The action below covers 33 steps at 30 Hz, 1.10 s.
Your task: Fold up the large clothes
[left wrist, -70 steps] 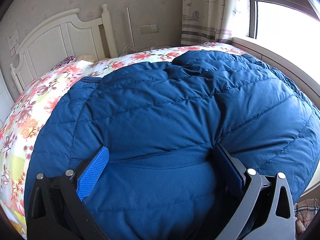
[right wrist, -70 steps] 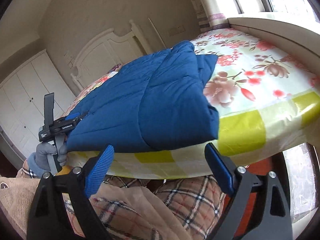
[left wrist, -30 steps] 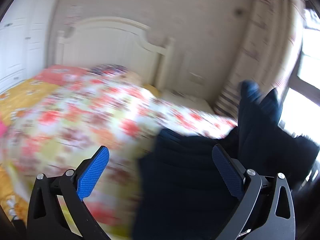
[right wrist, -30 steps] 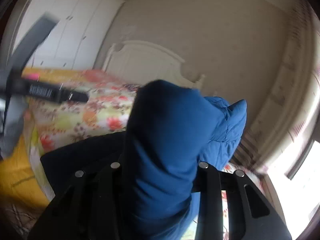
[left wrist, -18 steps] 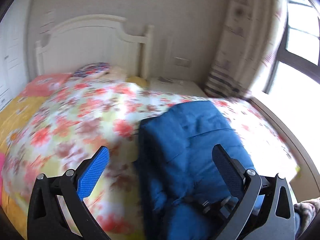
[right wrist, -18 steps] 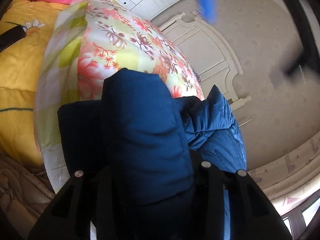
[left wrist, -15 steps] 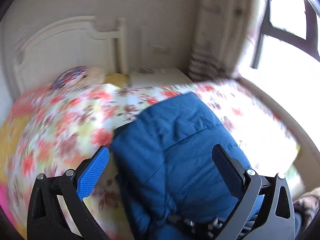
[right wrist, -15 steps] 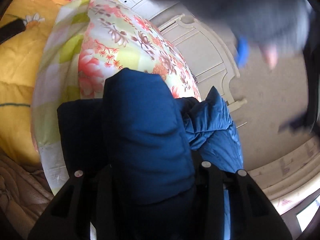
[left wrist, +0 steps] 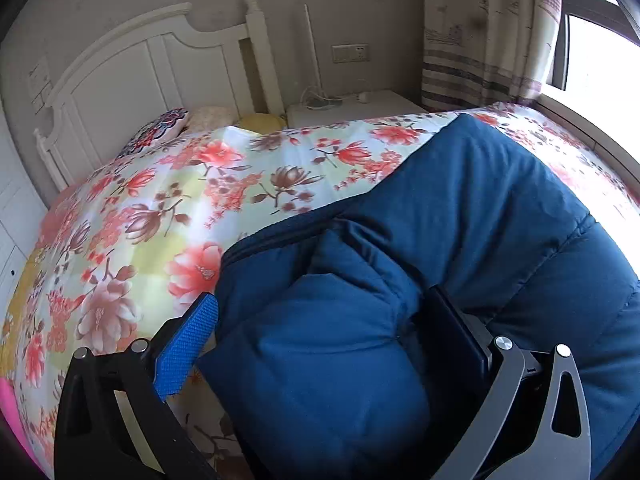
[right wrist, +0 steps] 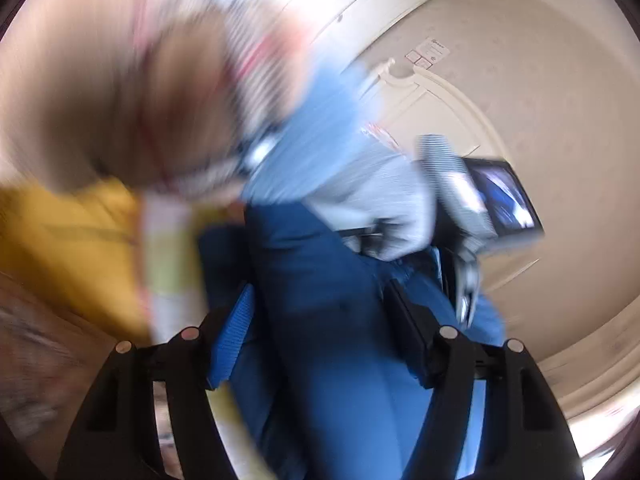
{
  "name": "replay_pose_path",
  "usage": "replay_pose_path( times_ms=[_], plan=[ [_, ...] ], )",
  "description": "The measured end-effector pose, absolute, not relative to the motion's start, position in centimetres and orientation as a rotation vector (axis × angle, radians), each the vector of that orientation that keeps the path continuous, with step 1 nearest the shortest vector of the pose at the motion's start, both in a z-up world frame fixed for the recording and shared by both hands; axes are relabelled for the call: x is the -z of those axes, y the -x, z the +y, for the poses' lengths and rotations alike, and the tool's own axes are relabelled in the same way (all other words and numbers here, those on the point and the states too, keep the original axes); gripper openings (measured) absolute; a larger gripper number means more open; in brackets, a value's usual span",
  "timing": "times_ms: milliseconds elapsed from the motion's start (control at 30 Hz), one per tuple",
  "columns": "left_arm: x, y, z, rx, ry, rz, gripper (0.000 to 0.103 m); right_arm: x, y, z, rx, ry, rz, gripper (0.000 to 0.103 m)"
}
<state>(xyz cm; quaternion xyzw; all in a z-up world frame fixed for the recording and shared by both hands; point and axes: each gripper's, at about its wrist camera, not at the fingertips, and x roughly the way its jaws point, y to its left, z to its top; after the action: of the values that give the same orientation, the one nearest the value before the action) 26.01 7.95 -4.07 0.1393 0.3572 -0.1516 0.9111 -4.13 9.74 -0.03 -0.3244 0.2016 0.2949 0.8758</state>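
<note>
A dark blue quilted puffer jacket (left wrist: 460,240) lies folded on the floral bedspread (left wrist: 168,208). My left gripper (left wrist: 320,328) is wide open, and a puffy fold of the jacket bulges between its jaws. In the blurred right wrist view the right gripper (right wrist: 320,308) has its jaws partly open around a thick fold of the jacket (right wrist: 332,320). A gloved hand (right wrist: 376,204) holding the other gripper's handle is just above that fold.
A white headboard (left wrist: 132,76) and pillows (left wrist: 160,136) stand at the far end of the bed. A white nightstand (left wrist: 352,106) sits beside it, with a curtain (left wrist: 484,28) and window to the right. A yellow sheet (right wrist: 72,232) shows at the bed's side.
The right gripper lifted and carried the jacket fold, and its jaws have now widened from tightly shut. The left gripper has come down onto the jacket, which now bulges between its open jaws.
</note>
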Motion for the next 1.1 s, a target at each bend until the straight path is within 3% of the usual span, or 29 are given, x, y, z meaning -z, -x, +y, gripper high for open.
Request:
replay_pose_path(
  times_ms=[233,333,500,633,700,800,967,1100],
  plan=[
    [4.2,-26.0,8.5,0.291,-0.25,0.711,0.099,-7.1,-2.7,-3.4,-0.424,0.253,0.397,0.066],
    [4.2,-25.8,8.6,0.278,-0.245,0.698,0.099,-7.2,-9.4,-7.0,-0.338,0.134,0.48,0.038],
    [4.2,-25.5,8.9,0.246,-0.241,0.675,0.099,-4.5,-18.9,-7.4,-0.326,0.081,0.597,0.031],
    [4.1,-25.4,9.2,0.201,-0.235,0.661,0.099,2.4,-25.4,-4.4,-0.413,0.191,0.819,0.029],
    [4.3,-25.7,9.4,0.196,-0.232,0.675,0.099,2.6,-26.7,-5.0,-0.441,0.08,0.847,0.027],
    [4.3,-25.7,9.5,0.202,-0.226,0.676,0.099,1.5,-26.0,-4.6,-0.426,0.173,0.831,0.027],
    [4.4,-25.8,9.5,0.205,-0.222,0.68,0.099,-2.4,-25.3,-7.2,-0.325,0.052,0.681,0.027],
    [4.4,-25.8,9.6,0.193,-0.215,0.678,0.099,3.6,-28.2,-6.5,-0.322,0.13,0.849,0.027]
  ],
)
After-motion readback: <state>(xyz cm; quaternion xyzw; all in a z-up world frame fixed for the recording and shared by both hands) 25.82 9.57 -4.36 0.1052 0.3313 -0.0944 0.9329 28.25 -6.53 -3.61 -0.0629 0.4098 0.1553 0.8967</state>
